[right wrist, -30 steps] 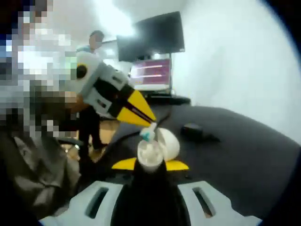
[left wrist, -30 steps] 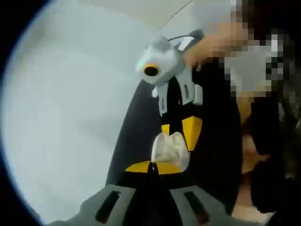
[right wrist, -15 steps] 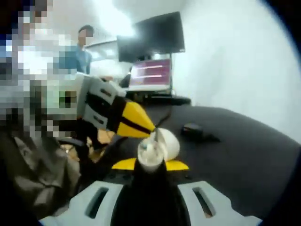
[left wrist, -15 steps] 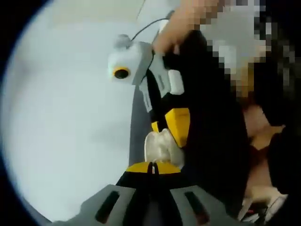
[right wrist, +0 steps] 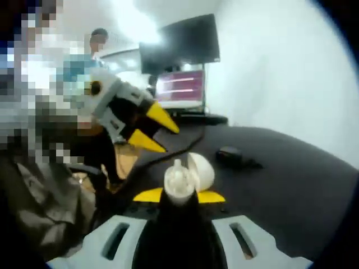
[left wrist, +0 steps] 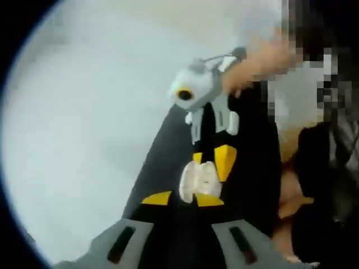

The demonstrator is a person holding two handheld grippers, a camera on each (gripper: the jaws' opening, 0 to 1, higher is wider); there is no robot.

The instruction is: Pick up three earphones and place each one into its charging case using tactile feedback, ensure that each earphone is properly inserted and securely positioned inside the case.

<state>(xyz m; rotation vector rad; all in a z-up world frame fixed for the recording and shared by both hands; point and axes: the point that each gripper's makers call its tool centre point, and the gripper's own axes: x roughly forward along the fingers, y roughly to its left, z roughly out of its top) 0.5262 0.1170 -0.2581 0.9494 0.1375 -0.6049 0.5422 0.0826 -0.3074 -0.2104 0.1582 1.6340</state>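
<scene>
In the right gripper view my right gripper (right wrist: 179, 195) is shut on a white charging case (right wrist: 180, 182) with its lid (right wrist: 202, 171) swung open. A white earphone (right wrist: 178, 165) stands in the case, stem up. My left gripper (right wrist: 172, 141) hangs to the upper left of the case, yellow jaws apart and holding nothing, clear of the earphone. In the left gripper view my left gripper (left wrist: 182, 199) is open at the bottom. Just beyond it is the charging case (left wrist: 199, 180), held by the right gripper (left wrist: 212, 167) that comes down from above.
A black table (right wrist: 291, 179) lies under both grippers, with a small dark object (right wrist: 230, 152) and a cable on it. Behind it are a dark monitor (right wrist: 179, 42), a lit purple screen (right wrist: 182, 87) and a standing person (right wrist: 98, 42). A white wall lies to the right.
My left gripper held the earphone at the case mouth; it has since opened and drawn back up and to the left. The earphone now stands in the case. The right gripper has kept still.
</scene>
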